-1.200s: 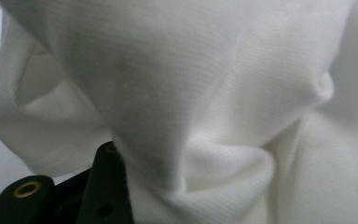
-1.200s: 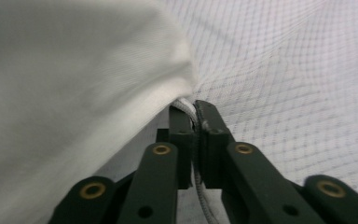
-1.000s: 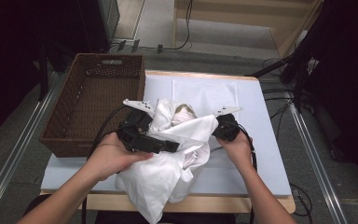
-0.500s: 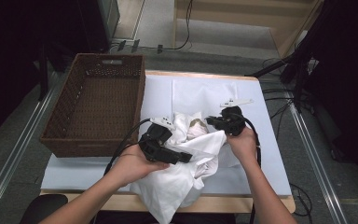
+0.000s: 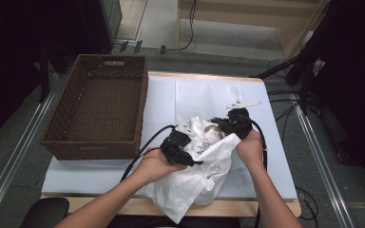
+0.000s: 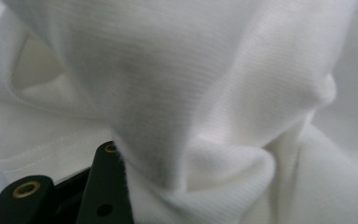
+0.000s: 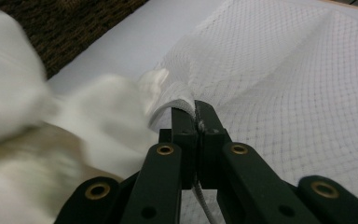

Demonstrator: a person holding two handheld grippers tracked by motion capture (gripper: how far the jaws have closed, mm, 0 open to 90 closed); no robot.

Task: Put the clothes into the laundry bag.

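A crumpled white garment (image 5: 190, 190) lies heaped at the table's front, hanging over its edge. My left gripper (image 5: 192, 161) is shut on a bunched fold of it (image 6: 214, 93), and the cloth covers one of its jaws in the left gripper view (image 6: 121, 154). A white mesh bag (image 5: 209, 95) lies flat behind the heap. My right gripper (image 5: 217, 124) is shut on the bag's hemmed rim (image 7: 197, 112) and holds it raised. The netting (image 7: 284, 84) spreads away to the right in the right gripper view, with the garment (image 7: 107, 121) at its mouth.
A deep brown wicker basket (image 5: 97, 111) stands empty at the table's left. A white cover (image 5: 100, 171) spans the tabletop. A small white tag (image 5: 244, 103) lies by the bag's far right corner. Cables trail over the floor behind and to the right.
My left gripper has come down and to the right with the garment, lowering it toward the bag's mouth. The right gripper has stayed about where it was, still pinching the rim.
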